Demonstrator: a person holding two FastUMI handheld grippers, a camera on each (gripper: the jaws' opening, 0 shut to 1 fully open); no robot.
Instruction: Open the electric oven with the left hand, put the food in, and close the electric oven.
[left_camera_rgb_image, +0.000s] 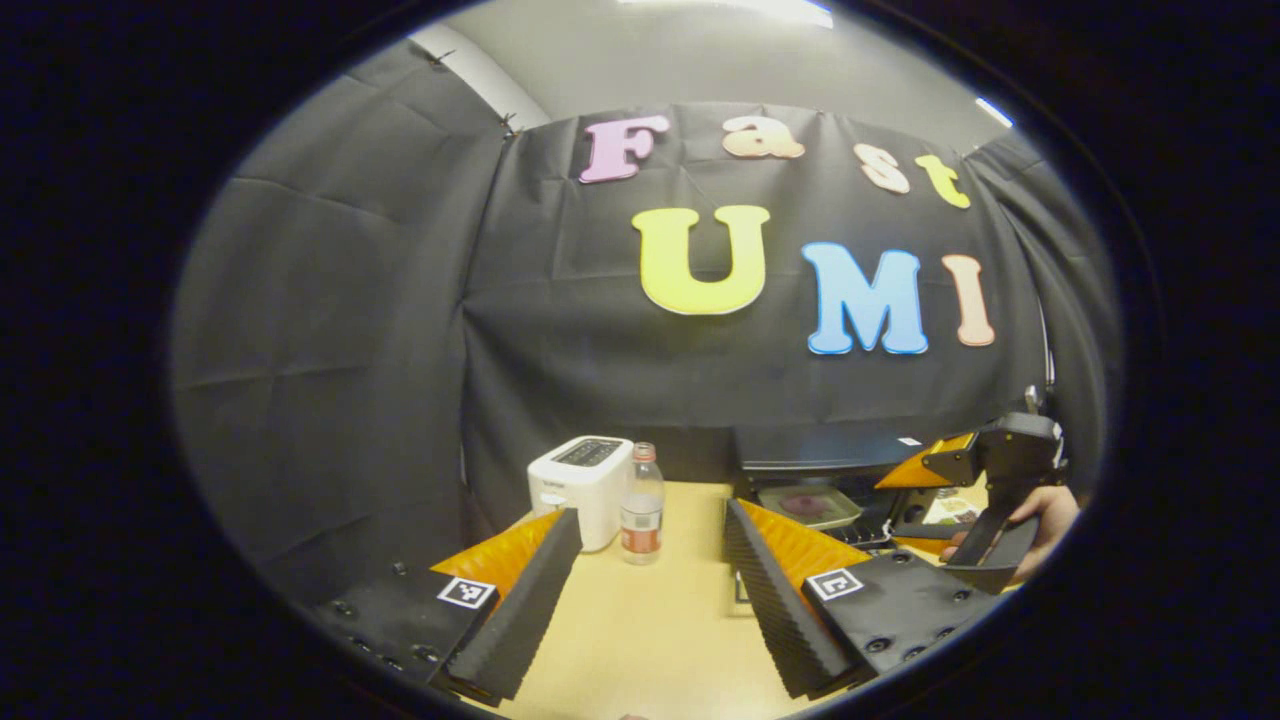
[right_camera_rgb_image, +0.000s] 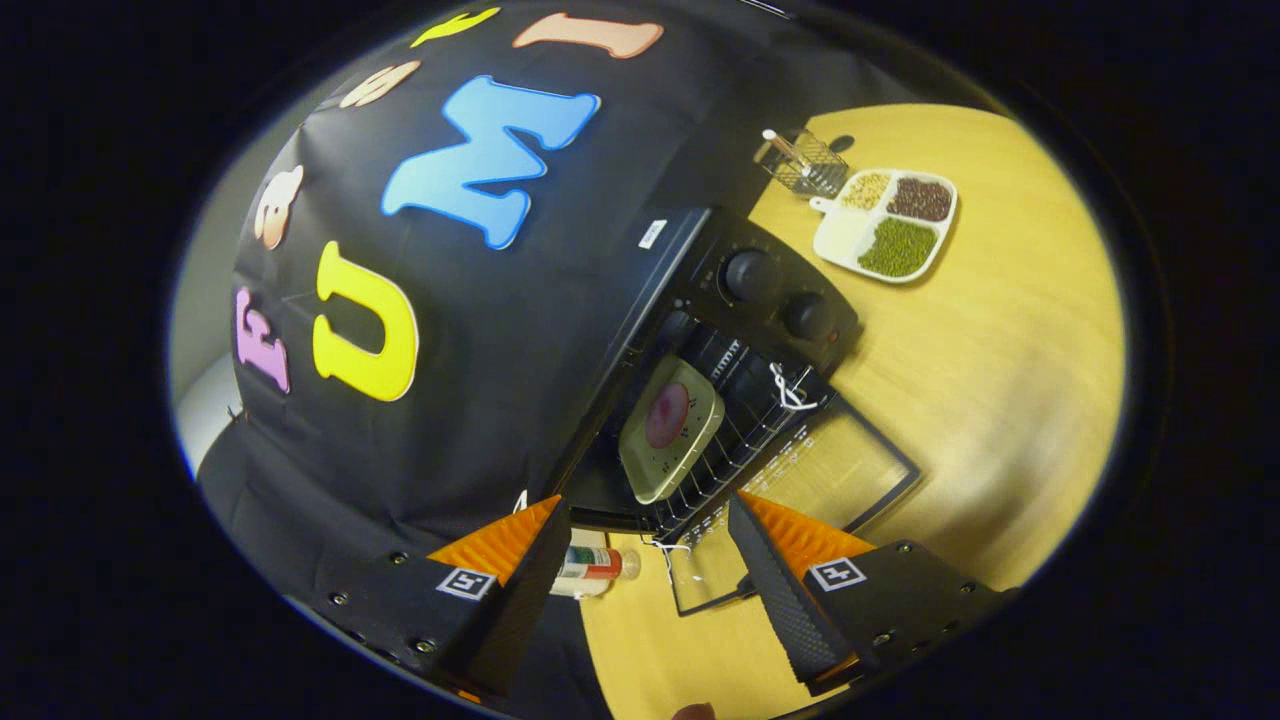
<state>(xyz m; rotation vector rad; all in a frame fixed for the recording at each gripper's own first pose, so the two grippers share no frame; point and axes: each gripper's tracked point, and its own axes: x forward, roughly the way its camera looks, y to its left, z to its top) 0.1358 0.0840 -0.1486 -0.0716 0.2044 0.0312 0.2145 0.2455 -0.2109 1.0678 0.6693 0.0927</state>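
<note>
The electric oven (right_camera_rgb_image: 700, 330) stands at the back edge of the bench (right_camera_rgb_image: 1000, 380), against the booth wall, with its glass door (right_camera_rgb_image: 800, 480) dropped flat toward the front edge. The food, a tray (right_camera_rgb_image: 672, 428) with a round reddish piece on it, already sits on the wire rack inside the cavity. By my reading, what remains is to close the door.

The left gripper (left_camera_rgb_image: 650, 580) hovers over the bench with its fingers spread apart and nothing between them, facing a toaster (left_camera_rgb_image: 582, 487) and a bottle (left_camera_rgb_image: 642, 503); the oven lies off to its right, and the open door's long edge runs across that direction. The right gripper (right_camera_rgb_image: 645, 575) hangs above the door, fingers likewise apart and empty, just in front of the cavity. It looks the nearer of the two to the door, though the task names the left hand only for opening.

A divided dish (right_camera_rgb_image: 890, 225) of beans and a small wire basket (right_camera_rgb_image: 805, 165) sit by the oven's knob end.
</note>
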